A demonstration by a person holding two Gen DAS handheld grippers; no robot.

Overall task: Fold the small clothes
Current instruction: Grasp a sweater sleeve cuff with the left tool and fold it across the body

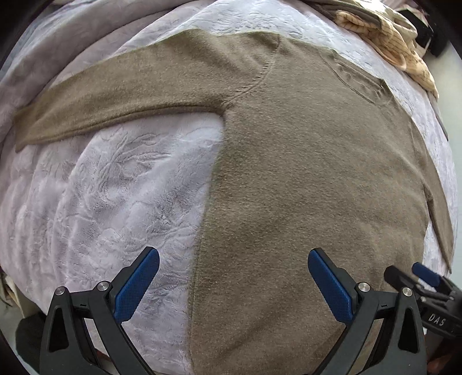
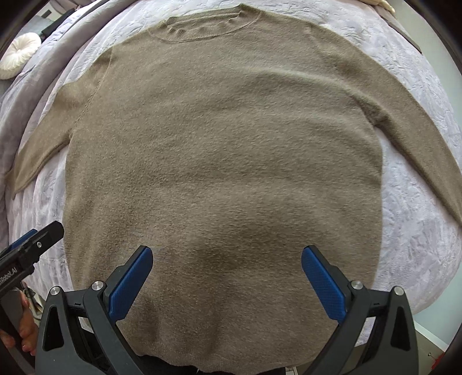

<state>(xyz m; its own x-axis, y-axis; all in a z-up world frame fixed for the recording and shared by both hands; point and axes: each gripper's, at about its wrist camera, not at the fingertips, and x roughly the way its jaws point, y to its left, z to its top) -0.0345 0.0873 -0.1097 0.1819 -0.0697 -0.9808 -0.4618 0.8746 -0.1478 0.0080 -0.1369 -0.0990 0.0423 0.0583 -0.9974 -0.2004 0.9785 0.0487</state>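
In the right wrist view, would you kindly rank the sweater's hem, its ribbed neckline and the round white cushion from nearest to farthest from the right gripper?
From the right gripper, jaws open:
1. Bottom hem of the taupe knit sweater, directly below the gripper.
2. Ribbed neckline, straight ahead at the sweater's far end.
3. Round white pleated cushion, far off to the left, beyond the lilac blanket.

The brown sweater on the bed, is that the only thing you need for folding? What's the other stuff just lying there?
For the job:
brown sweater, spread flat
left gripper, open
right gripper, open

Just lying about:
cream patterned cloth, bunched at the bed's far edge
round white cushion
lilac blanket underneath
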